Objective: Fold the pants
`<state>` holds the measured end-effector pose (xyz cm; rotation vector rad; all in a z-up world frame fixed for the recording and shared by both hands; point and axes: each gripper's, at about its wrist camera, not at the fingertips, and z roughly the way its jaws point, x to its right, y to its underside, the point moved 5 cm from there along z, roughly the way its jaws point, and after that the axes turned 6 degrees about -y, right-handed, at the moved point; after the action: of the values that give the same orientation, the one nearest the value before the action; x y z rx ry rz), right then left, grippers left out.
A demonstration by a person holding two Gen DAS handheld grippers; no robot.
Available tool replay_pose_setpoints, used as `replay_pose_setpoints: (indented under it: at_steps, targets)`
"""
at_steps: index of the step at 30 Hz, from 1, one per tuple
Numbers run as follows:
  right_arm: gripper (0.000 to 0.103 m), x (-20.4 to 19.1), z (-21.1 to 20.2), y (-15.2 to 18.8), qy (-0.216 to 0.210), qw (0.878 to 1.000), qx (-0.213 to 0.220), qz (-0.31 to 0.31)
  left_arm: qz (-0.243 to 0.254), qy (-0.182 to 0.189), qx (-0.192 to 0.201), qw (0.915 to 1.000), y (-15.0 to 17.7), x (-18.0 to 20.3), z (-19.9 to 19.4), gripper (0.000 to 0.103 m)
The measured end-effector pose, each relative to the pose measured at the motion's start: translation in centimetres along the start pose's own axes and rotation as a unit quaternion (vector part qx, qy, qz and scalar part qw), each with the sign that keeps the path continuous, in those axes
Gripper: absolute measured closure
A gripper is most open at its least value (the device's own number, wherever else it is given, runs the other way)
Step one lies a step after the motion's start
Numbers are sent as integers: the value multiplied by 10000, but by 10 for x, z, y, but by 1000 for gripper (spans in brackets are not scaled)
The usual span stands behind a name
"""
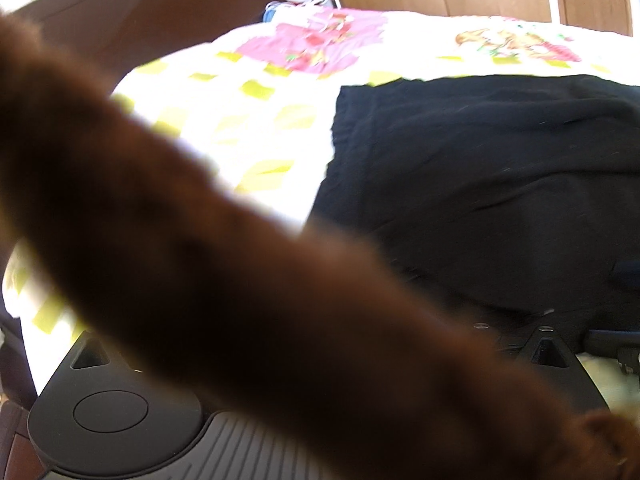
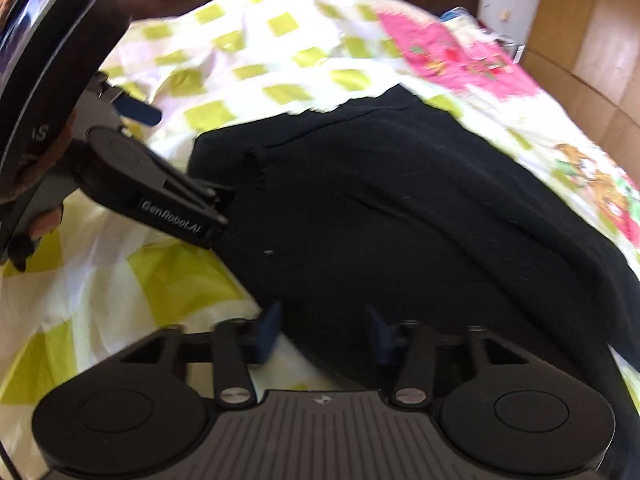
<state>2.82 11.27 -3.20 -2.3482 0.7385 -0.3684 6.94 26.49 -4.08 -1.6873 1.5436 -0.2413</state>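
Right gripper (image 2: 324, 334) jaws apart over black pants (image 2: 400, 208)

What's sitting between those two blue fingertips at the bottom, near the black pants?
In the right wrist view, the right gripper stands open; between its fingers lie the edge of the black pants and a strip of the checked bedsheet.

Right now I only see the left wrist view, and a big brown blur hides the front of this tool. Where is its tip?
Observer: The left gripper has its tip at the edge of the black pants. I cannot tell how its fingers stand.
Visitor: And the other tool?
Observer: The right gripper has its blue fingers apart, low at the pants' near edge.
Visitor: Is it pinching cloth?
Observer: No. The checked bedsheet and the pants' edge show in the gap.
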Motion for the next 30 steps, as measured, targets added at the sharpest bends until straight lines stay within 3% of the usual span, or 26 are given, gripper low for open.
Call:
replay_pose_setpoints:
  at_steps: [2, 4, 7, 15, 20, 23, 26, 30]
  targets:
    - [56, -7, 14, -5, 44, 9996, -226, -190, -28, 10, -65, 10000, 0, -4, 9, 0]
    - [67, -13, 20, -10, -109, 9991, -321, -260, -32, -63, -67, 10000, 0, -11, 15, 0]
    - [70, -24, 25, -17, -263, 9983, -404, -312, -172, -97, -133, 9997, 1, -26, 21, 0]
    - [70, -39, 35, -27, -625, 9975, -313, 45, -105, -482, -168, 9986, 0, -53, 15, 0]
    - [66, -17, 5, -19, -754, 9945, 34, 733, -2, -587, 99, 9982, -17, -47, -8, 0]
    - [64, 13, -29, 6, -429, 9919, 232, 1175, 46, -266, 326, 9991, -30, -25, -30, 0]
    - [64, 60, -62, 49, 68, 9815, 227, 1902, 288, 266, 582, 9975, -43, 24, -54, 0]
    - [63, 132, -119, 126, 1040, 9511, 182, 2903, 691, 1103, 905, 9874, -50, 114, -87, 0]
